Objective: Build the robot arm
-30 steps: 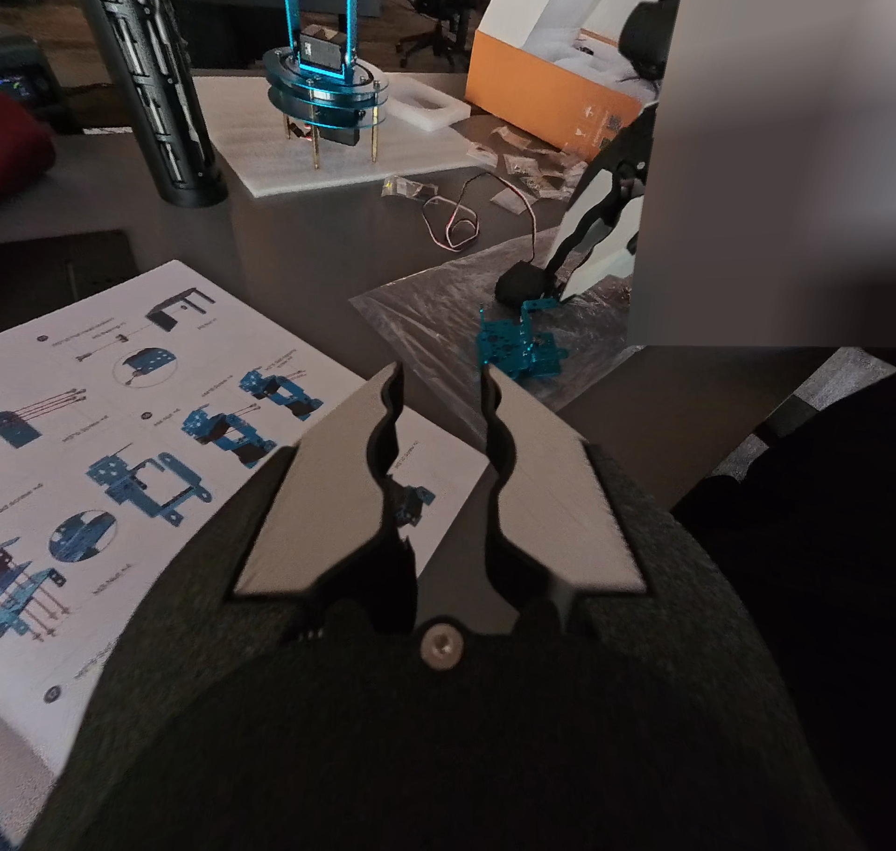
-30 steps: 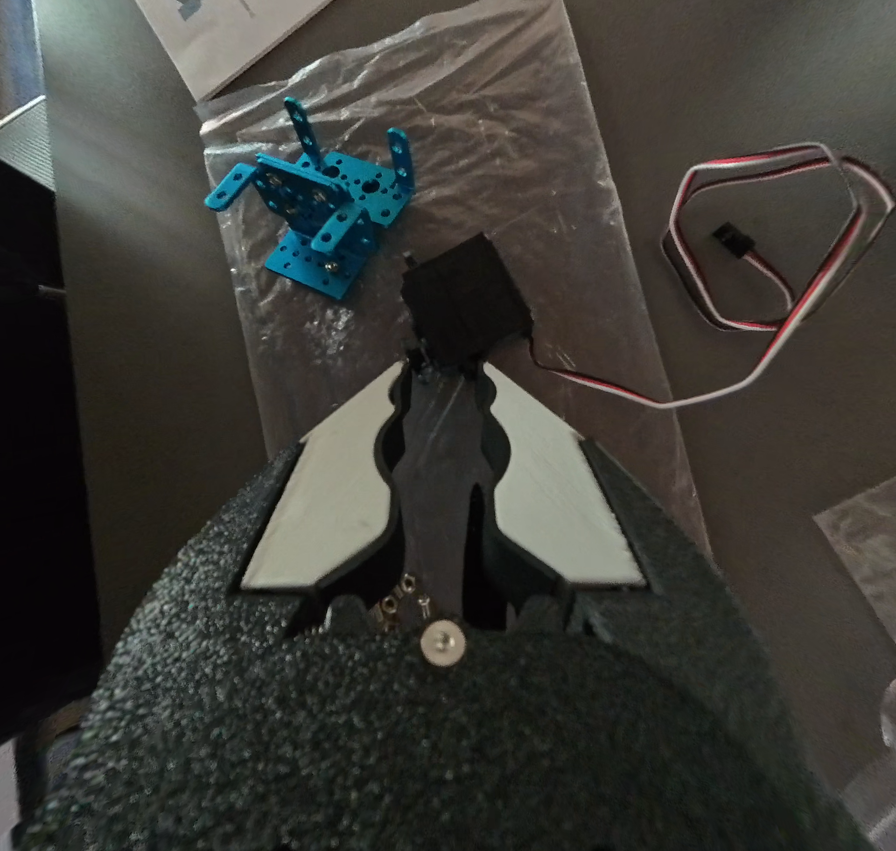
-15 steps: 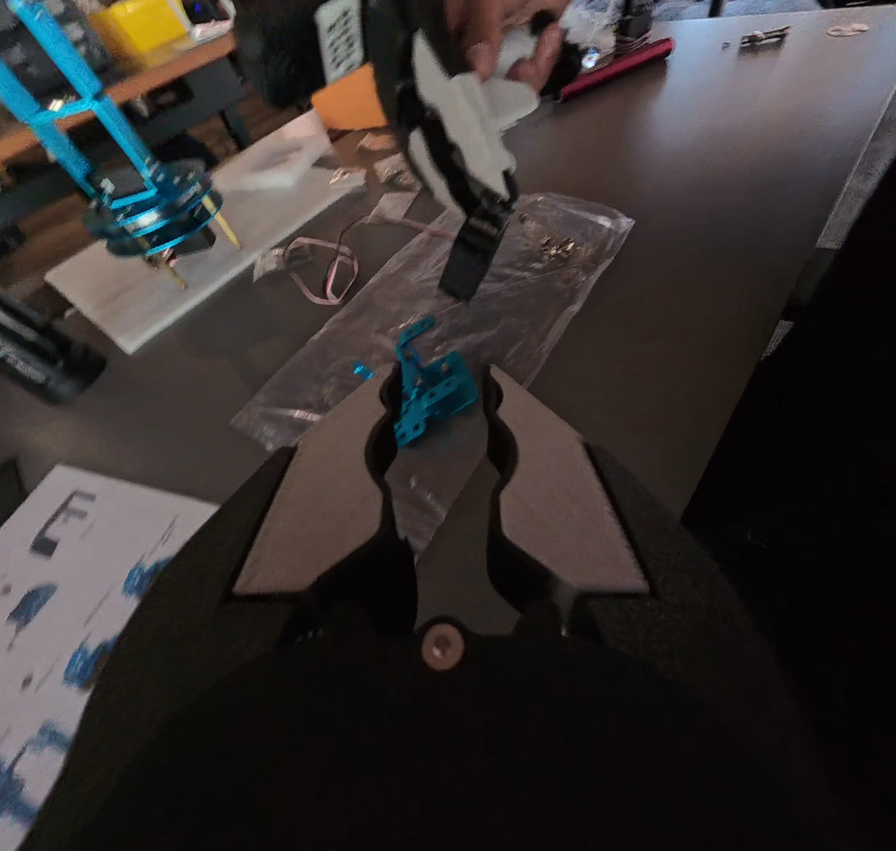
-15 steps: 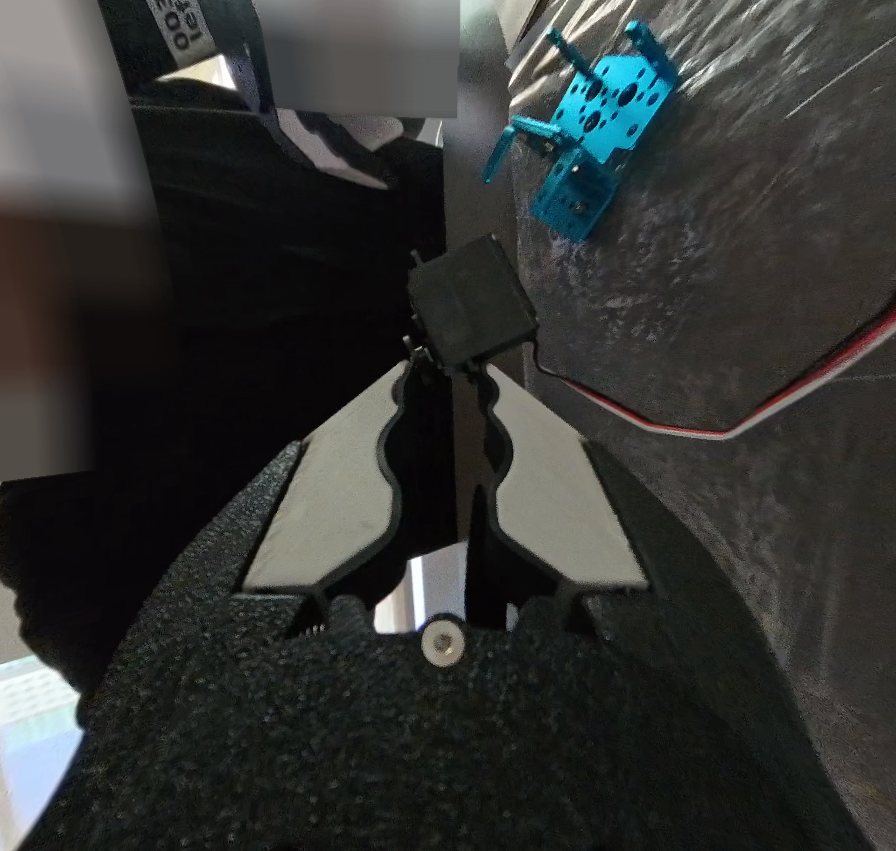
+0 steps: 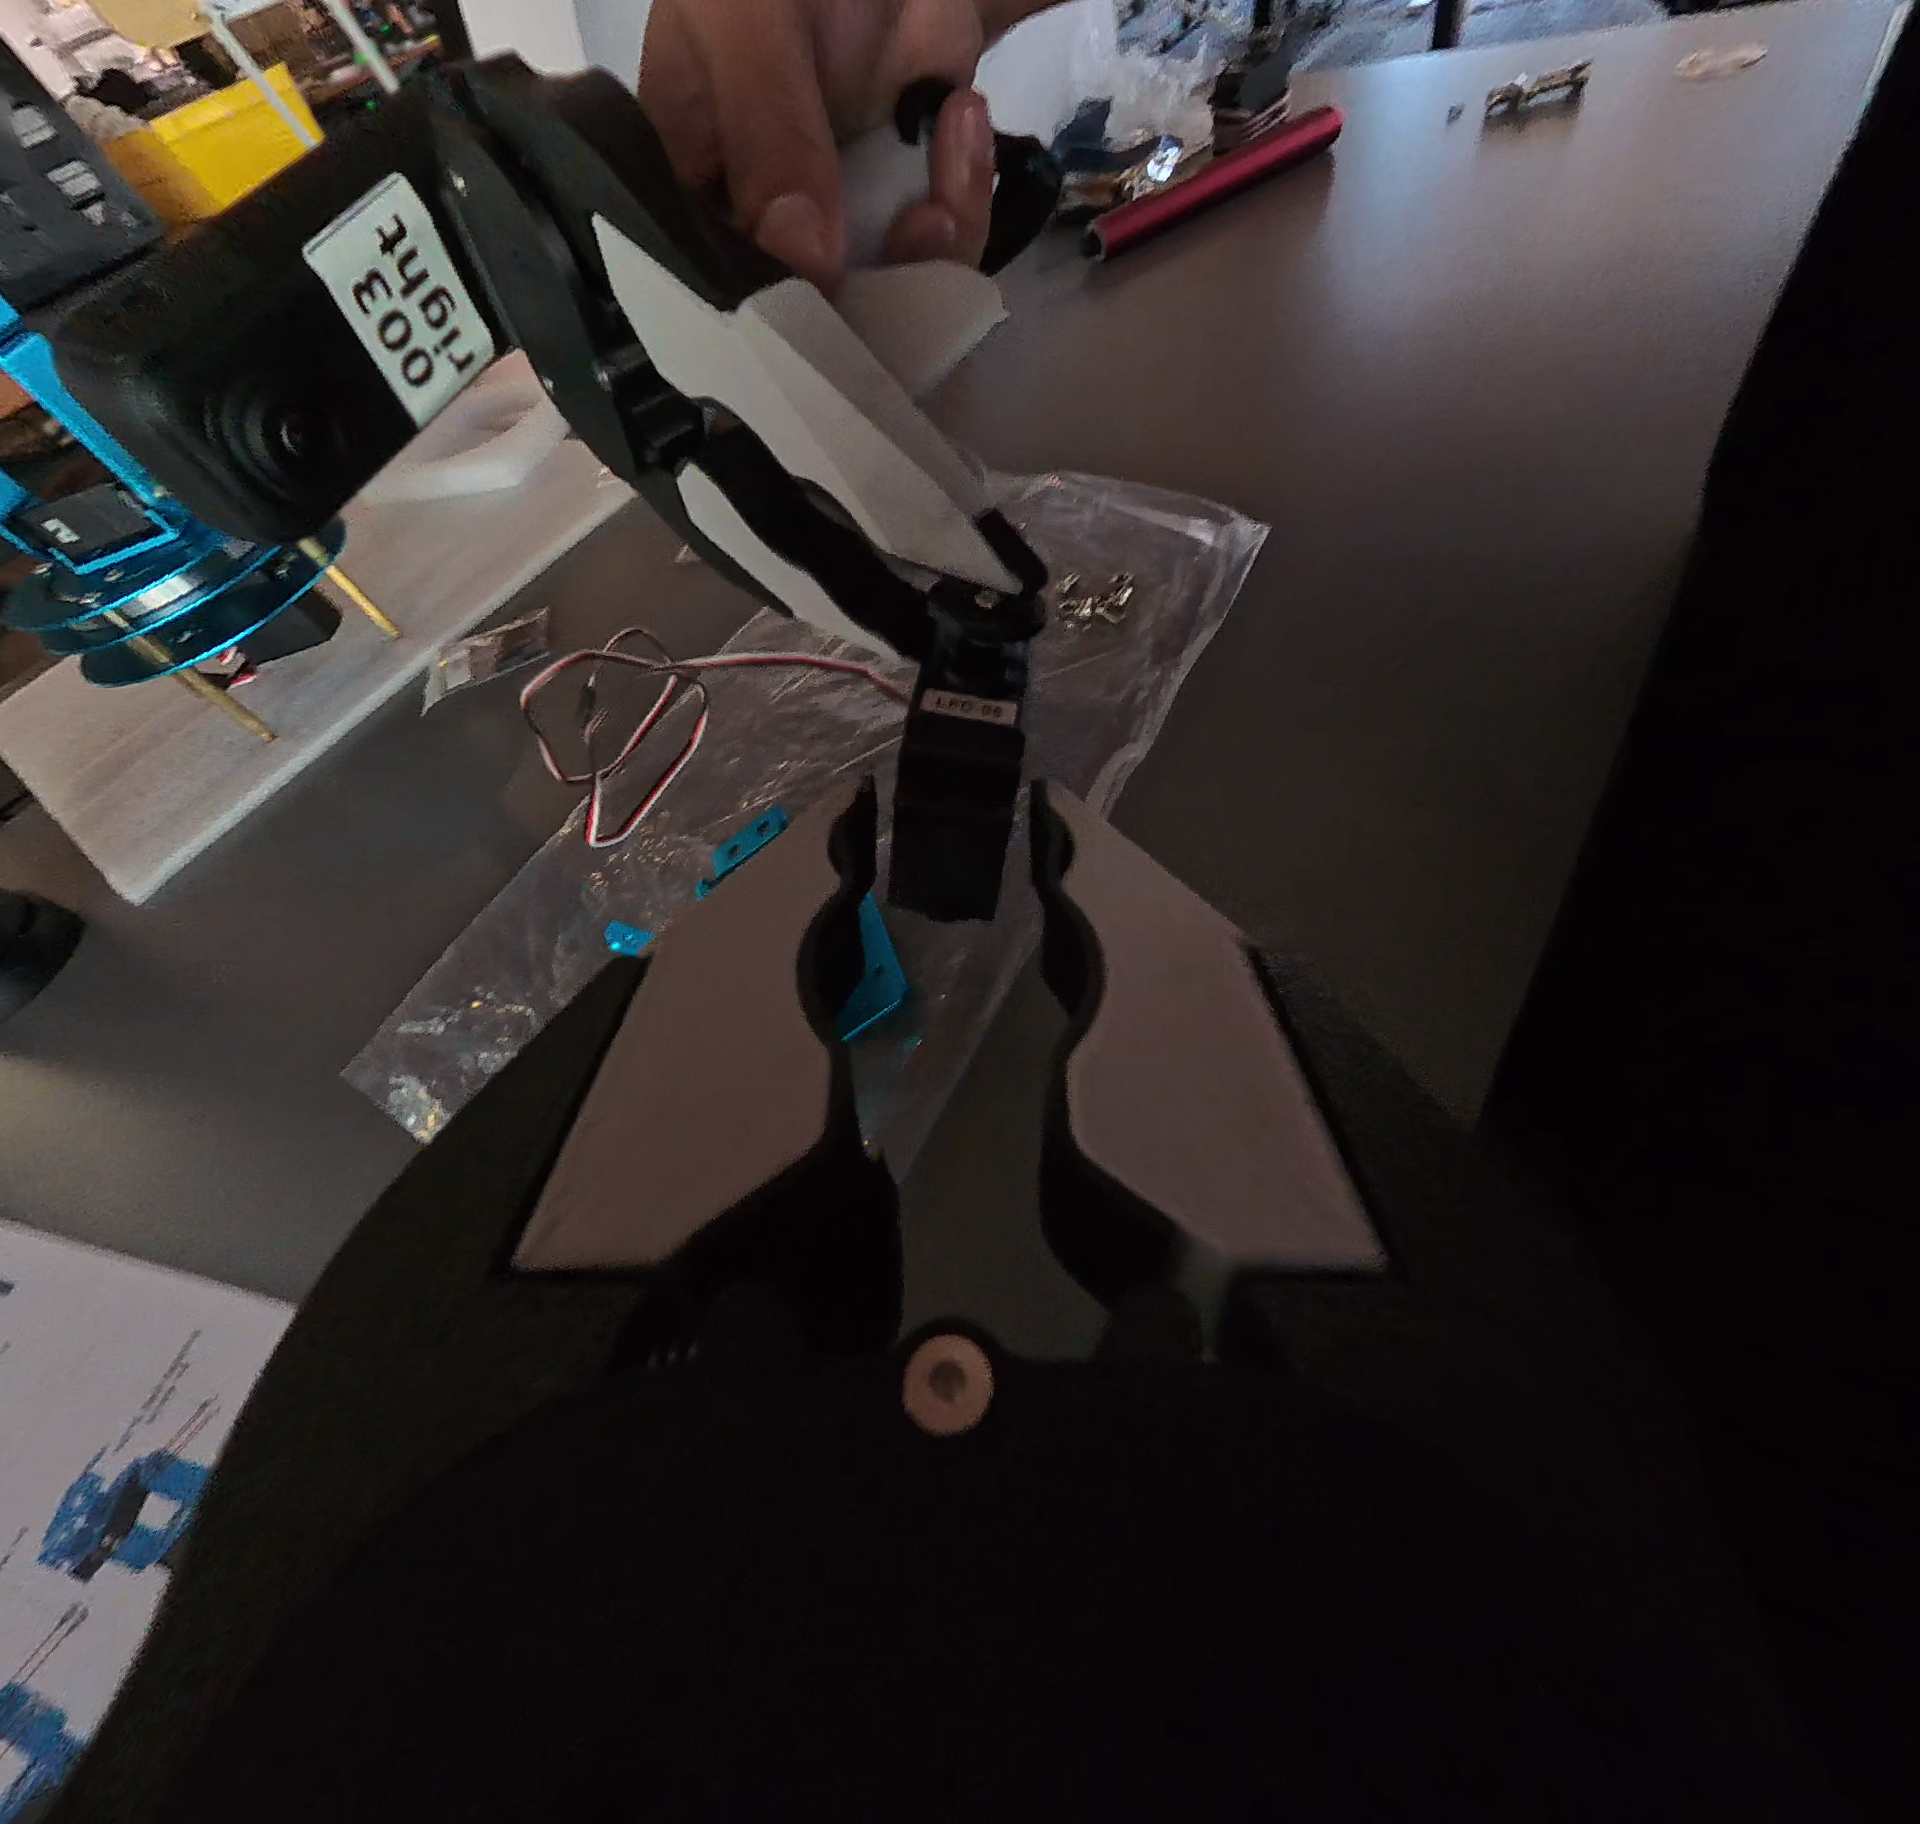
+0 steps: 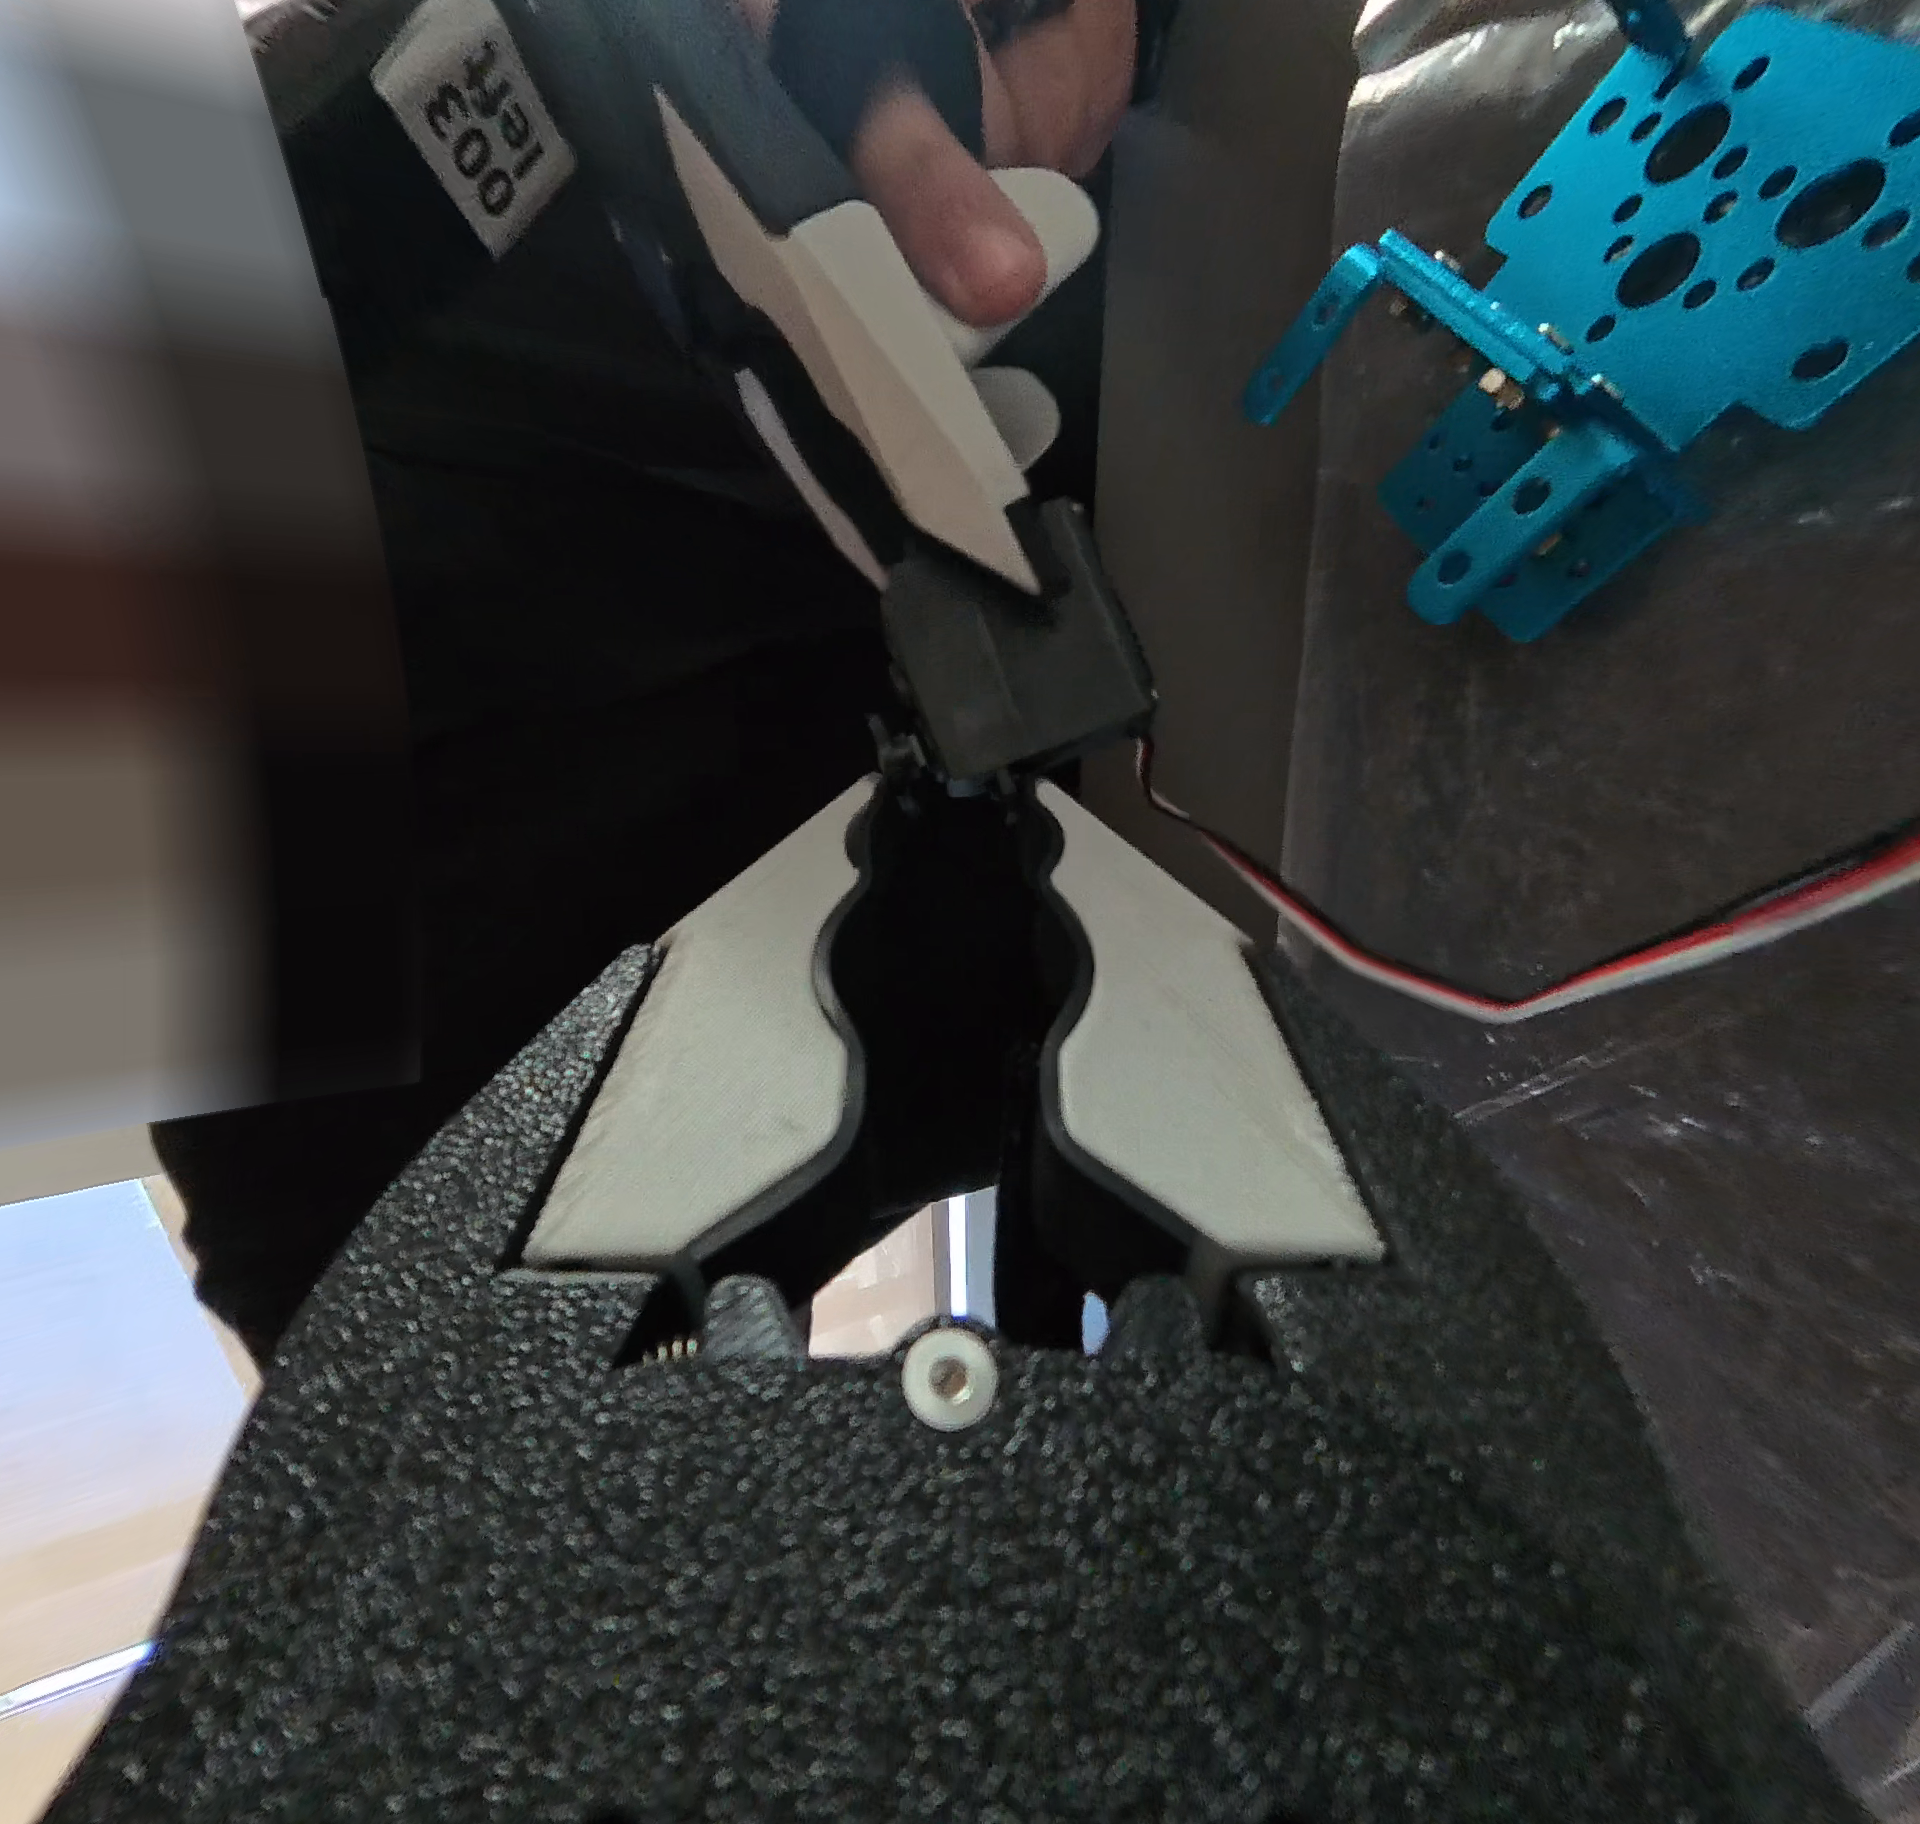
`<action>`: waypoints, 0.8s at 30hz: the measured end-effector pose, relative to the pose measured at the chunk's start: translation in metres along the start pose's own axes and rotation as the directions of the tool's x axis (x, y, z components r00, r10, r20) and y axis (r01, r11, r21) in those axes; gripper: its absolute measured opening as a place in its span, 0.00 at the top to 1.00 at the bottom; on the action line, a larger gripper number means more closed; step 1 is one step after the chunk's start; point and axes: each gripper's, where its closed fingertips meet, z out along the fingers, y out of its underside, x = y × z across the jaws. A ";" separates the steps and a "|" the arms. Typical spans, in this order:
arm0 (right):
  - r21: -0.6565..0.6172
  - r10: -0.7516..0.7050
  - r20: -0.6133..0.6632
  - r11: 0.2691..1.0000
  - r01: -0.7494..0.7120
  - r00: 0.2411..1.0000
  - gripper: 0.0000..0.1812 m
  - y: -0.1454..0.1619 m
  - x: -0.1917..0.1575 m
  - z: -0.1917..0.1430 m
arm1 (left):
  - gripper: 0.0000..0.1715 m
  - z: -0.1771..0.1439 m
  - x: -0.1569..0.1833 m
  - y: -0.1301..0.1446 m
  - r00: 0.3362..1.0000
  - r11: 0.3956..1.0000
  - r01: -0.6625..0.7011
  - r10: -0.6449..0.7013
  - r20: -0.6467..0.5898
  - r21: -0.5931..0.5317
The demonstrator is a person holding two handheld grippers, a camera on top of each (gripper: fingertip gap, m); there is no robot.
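My right gripper (image 6: 951, 798) has its jaws clamped on one end of a small black servo motor (image 6: 1013, 657), which it holds up in the air above the counter (image 5: 1403, 486). In the left wrist view the same gripper (image 5: 997, 579) comes in from the upper left with a hand (image 5: 821, 60) wrapped around its handle, and the servo (image 5: 961, 798) hangs below its tips, bearing a small white label. A red, white and black lead (image 5: 623, 725) runs from the servo down to a loose coil lying on the counter.

My left gripper (image 5: 951, 839) has its jaws apart, one on each side of the servo's lower end. In the right wrist view that gripper (image 6: 1023, 569) reaches the servo's far end, one white tip lying on the black casing, but I cannot tell whether the jaws press on it. A hand (image 6: 935, 112) holds it.

Below lies a clear plastic bag (image 5: 727, 901) spread flat on the counter, with a blue perforated metal bracket assembly (image 6: 1621, 320) on it; from the left wrist view only pieces of that bracket (image 5: 873, 985) show between my fingers. A cluster of small screws (image 5: 1091, 595) sits on the bag's far end. Further back stand a blue round-plate assembly on brass standoffs (image 5: 156, 590) and a red tube (image 5: 1216, 179). A printed instruction sheet (image 5: 94, 1525) lies at the near left.
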 end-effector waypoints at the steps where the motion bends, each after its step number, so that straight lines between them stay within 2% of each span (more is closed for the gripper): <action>1: 0.004 -0.002 -0.005 1.000 0.002 1.000 0.88 -0.001 0.001 -0.001 | 0.87 0.000 -0.001 0.002 1.000 1.000 -0.004 0.004 0.011 -0.005; 5: 0.020 -0.027 -0.025 0.999 0.027 0.999 0.88 -0.005 0.002 -0.004 | 0.87 0.000 -0.007 0.003 0.999 1.000 0.014 -0.014 0.032 -0.002; 9: 0.103 -0.125 -0.066 0.986 0.131 0.990 0.86 -0.017 -0.005 -0.013 | 0.88 -0.007 -0.019 -0.001 0.995 0.999 0.016 -0.020 0.098 0.043; 12: 0.142 -0.226 -0.211 0.955 0.259 0.951 0.81 -0.025 0.001 -0.021 | 0.88 -0.015 -0.027 -0.007 0.988 0.992 0.079 -0.091 0.123 0.099; 16: 0.159 -0.422 -0.434 0.834 0.529 0.796 0.81 -0.038 0.004 -0.033 | 0.89 -0.021 -0.036 -0.012 0.974 0.971 0.177 -0.196 0.114 0.160; 22: 0.154 -0.534 -0.624 0.631 0.760 0.570 0.77 -0.051 -0.006 -0.050 | 0.88 -0.019 -0.037 -0.017 0.962 0.952 0.243 -0.260 0.076 0.184; 24: 0.111 -0.572 -0.649 0.581 0.807 0.501 0.67 -0.051 -0.004 -0.051 | 0.89 -0.020 -0.036 -0.019 0.962 0.950 0.251 -0.267 0.061 0.188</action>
